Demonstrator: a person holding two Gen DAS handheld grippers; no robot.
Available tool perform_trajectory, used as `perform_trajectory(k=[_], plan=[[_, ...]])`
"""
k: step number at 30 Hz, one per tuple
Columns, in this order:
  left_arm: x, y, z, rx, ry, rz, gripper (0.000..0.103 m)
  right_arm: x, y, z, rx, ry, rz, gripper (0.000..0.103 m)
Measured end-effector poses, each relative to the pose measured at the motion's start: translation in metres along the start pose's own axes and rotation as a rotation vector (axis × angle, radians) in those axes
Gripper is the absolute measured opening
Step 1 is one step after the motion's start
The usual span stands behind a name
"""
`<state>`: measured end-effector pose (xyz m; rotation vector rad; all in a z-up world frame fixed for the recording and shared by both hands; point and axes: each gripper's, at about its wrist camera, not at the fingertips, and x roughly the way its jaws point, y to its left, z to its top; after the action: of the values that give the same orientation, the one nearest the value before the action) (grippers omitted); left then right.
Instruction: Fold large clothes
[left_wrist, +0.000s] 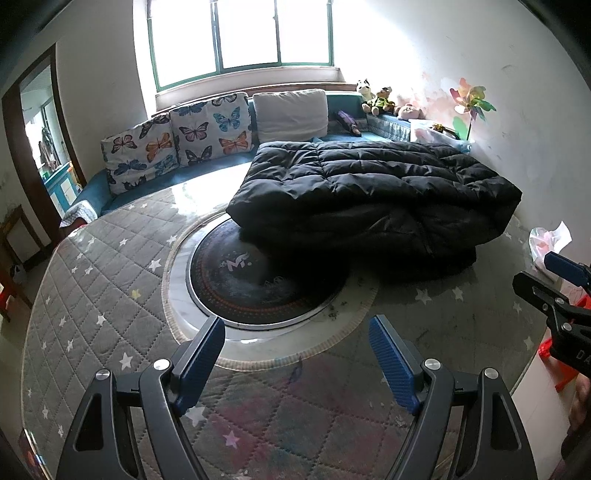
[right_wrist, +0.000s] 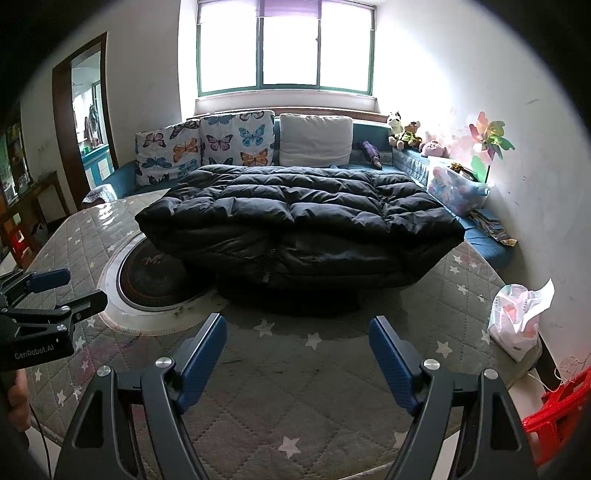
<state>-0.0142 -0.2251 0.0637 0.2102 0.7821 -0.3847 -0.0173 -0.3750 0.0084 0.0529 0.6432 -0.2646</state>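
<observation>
The black padded jacket (right_wrist: 299, 221) lay folded in a bulky stack on the desk (right_wrist: 332, 369), beyond both grippers. Left gripper (left_wrist: 297, 354) and right gripper (right_wrist: 297, 354) had jaws wide apart, holding nothing. Risk: slippery padding could spring open if gripped shallowly.

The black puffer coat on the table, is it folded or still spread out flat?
Folded. The black puffer coat lies doubled over itself, a quilted top layer stacked on lower layers along its near edge.
</observation>
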Motion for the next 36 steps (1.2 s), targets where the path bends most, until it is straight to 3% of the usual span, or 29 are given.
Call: perform_trajectory(k=[36], plan=[[0.0059,0.0017,-0.0086,0.019,0.023,-0.007,0.086,0.0033,0.0014,0.0001,-0.005,0.003,0.01,0.087]])
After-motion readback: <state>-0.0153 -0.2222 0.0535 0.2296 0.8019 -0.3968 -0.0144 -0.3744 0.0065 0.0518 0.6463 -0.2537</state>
